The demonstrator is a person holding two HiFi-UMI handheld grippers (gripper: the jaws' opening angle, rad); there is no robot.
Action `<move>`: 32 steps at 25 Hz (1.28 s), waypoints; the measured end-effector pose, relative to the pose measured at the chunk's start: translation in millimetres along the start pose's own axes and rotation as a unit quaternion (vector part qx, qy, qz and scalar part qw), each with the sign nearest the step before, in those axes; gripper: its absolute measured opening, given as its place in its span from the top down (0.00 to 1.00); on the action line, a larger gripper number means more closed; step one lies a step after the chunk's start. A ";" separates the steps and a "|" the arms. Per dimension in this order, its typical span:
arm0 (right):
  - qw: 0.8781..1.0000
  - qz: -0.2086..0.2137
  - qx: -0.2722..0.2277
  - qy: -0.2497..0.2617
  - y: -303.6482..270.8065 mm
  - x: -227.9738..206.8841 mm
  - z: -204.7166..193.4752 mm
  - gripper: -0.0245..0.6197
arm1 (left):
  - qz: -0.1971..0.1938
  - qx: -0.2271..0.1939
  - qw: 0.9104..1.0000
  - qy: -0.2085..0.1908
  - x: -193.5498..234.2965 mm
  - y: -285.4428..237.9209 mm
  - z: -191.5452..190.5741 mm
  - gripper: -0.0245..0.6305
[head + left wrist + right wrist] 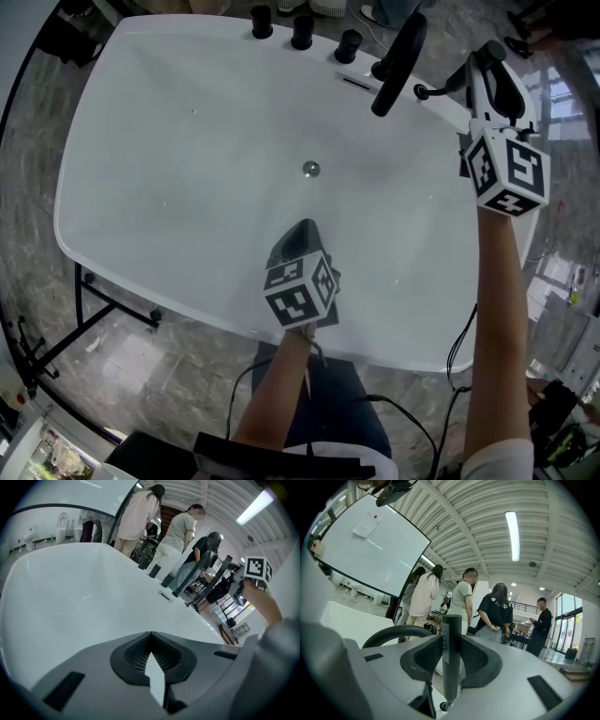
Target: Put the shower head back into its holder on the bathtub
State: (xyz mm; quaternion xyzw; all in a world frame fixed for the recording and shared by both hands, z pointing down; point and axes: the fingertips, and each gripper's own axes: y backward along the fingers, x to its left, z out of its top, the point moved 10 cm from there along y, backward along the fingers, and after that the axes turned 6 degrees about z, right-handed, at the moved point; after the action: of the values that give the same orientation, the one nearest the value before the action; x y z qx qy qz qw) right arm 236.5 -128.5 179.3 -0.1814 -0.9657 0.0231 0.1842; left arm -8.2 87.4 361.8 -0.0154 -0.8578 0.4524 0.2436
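Note:
My right gripper (464, 82) holds the black shower head (398, 64) by its thin handle (451, 658), just above the far right rim of the white bathtub (141, 141). The round head (393, 633) tilts upward to the left of the jaws, above a small black fitting (380, 69) on the rim. My left gripper (298, 234) hangs over the inside of the tub near its front edge, and its pads (159, 660) meet with nothing between them. In the left gripper view the shower head (208, 564) shows beside the right gripper's marker cube (258, 571).
Three black knobs (302, 32) stand along the far rim beside a white slot (354, 82). A drain (310, 170) sits mid-tub. A black frame (94, 300) carries the tub on a marble floor. Several people (461, 606) stand beyond the tub.

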 end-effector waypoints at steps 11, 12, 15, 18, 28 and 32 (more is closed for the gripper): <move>1.000 0.002 0.001 0.002 -6.0 -0.4 -3.7 0.77 | -0.002 0.003 1.000 0.005 2.1 -2.4 -1.2 0.96; 1.000 0.003 0.001 0.003 -6.3 0.0 -3.6 0.77 | -0.002 0.002 1.000 0.005 2.6 -2.4 -1.1 0.96; 1.000 0.007 0.004 0.007 -7.8 1.1 -3.8 0.77 | -0.001 0.002 1.000 0.007 3.9 -2.4 -0.9 0.96; 1.000 0.009 0.007 0.009 -10.2 1.5 -5.0 0.77 | -0.001 0.002 1.000 0.010 3.7 -3.2 -0.9 0.96; 1.000 0.010 0.012 0.003 -14.5 0.0 -12.9 0.77 | 0.001 0.007 1.000 0.010 5.8 -4.1 -3.7 0.96; 1.000 0.015 0.017 0.005 -18.2 0.1 -18.2 0.77 | 0.004 0.009 1.000 0.014 6.7 -6.1 -4.8 0.96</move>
State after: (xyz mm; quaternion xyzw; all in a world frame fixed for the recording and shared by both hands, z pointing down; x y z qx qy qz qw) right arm 236.8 -145.8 198.3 -0.1923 -0.9615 0.0415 0.1920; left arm -10.8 89.1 371.5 -0.0226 -0.8504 0.4603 0.2538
